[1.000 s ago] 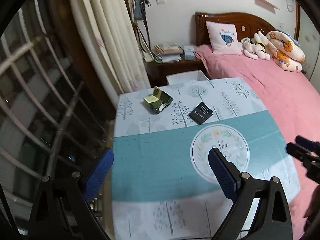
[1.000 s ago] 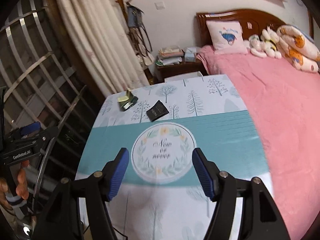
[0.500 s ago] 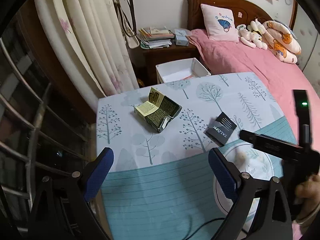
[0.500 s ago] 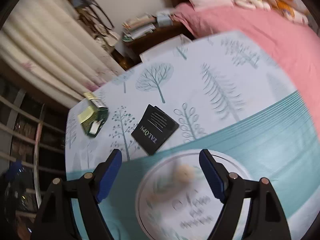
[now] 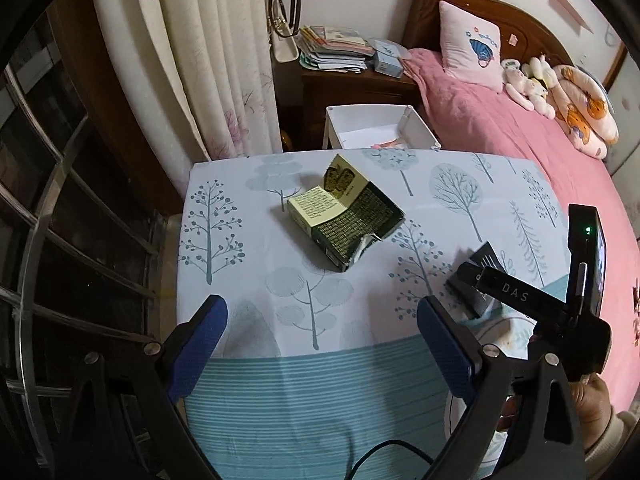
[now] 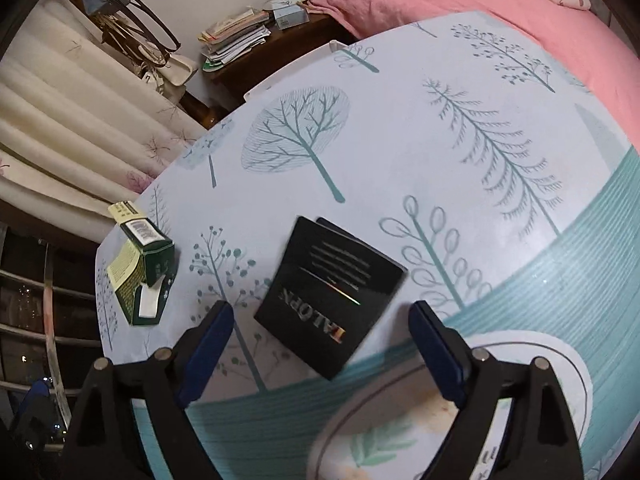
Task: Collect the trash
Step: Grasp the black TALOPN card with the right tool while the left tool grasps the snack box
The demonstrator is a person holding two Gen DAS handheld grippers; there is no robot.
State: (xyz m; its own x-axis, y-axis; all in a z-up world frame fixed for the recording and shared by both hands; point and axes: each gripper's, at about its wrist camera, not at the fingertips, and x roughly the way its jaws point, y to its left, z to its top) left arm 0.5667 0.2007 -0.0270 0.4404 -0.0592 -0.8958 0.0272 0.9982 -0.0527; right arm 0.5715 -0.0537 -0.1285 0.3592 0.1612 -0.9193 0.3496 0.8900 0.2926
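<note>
Two grippers hang over the tree-print tablecloth (image 5: 224,264), each aimed steeply down at its own piece of trash. Nearest the right gripper (image 6: 320,344), whose jaws are opening wide with nothing yet pinched, lies the flat black packet (image 6: 330,292), part of it already between the blue pads; judging by its thinness, the fingertips should drop right to the cloth on either side of the short edges before closing, or it will likely slip. The left gripper (image 5: 320,340) has its fingers spread and empty, the crushed green carton (image 5: 346,220) farther ahead near the middle of the table; closing across its narrower, dented body seems safer than grabbing the raised flap. Beyond the table's far edge, the left view alone shows a white bin (image 5: 380,128), a likely drop-off, and the person's hand (image 5: 592,400) on the right tool, while hiding most of the black packet. Only the right view reads the packet's whole outline.
</note>
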